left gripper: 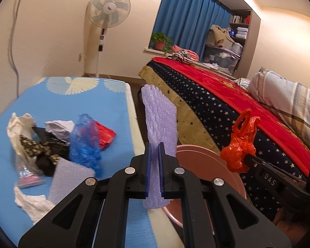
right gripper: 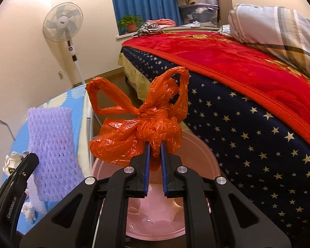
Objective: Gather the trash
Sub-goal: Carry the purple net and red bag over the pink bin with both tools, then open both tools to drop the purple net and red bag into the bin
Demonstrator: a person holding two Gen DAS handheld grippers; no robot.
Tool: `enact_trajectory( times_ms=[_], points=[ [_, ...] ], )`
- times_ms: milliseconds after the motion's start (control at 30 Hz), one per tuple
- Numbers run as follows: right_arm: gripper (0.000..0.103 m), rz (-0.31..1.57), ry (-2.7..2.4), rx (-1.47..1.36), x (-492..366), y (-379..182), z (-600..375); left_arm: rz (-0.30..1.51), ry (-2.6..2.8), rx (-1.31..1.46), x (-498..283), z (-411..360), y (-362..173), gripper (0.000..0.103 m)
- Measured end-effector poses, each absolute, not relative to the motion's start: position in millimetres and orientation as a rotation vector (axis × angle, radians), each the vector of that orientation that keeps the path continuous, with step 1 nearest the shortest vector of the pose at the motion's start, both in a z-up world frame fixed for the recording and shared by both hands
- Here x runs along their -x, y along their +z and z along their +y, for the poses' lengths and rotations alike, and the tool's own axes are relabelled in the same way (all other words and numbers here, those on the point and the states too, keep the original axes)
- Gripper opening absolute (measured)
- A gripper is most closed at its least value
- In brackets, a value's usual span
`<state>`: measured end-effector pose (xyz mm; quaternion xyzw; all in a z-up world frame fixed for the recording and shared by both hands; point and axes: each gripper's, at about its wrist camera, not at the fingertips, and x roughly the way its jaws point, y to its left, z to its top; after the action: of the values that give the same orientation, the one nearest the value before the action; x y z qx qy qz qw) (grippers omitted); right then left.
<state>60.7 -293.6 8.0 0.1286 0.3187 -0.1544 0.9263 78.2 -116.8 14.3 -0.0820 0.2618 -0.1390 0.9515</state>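
I see a white standing fan (left gripper: 109,8) at the upper left of my left view, against the cream wall. Blue curtains (left gripper: 188,18) hang at top centre, with a potted plant (left gripper: 161,40) on the sill below. On the right, a bed carries a red blanket (left gripper: 227,86) over a starred navy cover (right gripper: 248,144), and a plaid pillow (left gripper: 285,101).
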Motion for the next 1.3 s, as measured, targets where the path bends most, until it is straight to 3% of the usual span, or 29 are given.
enact_trajectory(
  times_ms=[400,567,600,667,767,1300],
  points=[
    [0.011,0.678,-0.38,-0.294,-57,-5,-314,0.587,-0.352,0.156,-90,-144,-3,0.007],
    [0.016,0.672,-0.393,-0.301,-56,-5,-317,0.609,-0.41,0.17,-94,-148,-7,0.008],
    [0.018,0.673,-0.401,-0.302,-55,-5,-318,0.616,-0.424,0.176,-95,-149,-8,0.011],
    [0.037,0.669,-0.413,-0.313,-54,-5,-320,0.619,-0.426,0.187,-95,-149,-10,0.04],
    [0.04,0.66,-0.426,-0.317,-51,-3,-322,0.616,-0.412,0.192,-93,-144,-10,0.041],
    [0.041,0.609,-0.343,-0.296,-43,14,-288,0.555,-0.331,0.173,-67,-110,6,0.04]
  ],
)
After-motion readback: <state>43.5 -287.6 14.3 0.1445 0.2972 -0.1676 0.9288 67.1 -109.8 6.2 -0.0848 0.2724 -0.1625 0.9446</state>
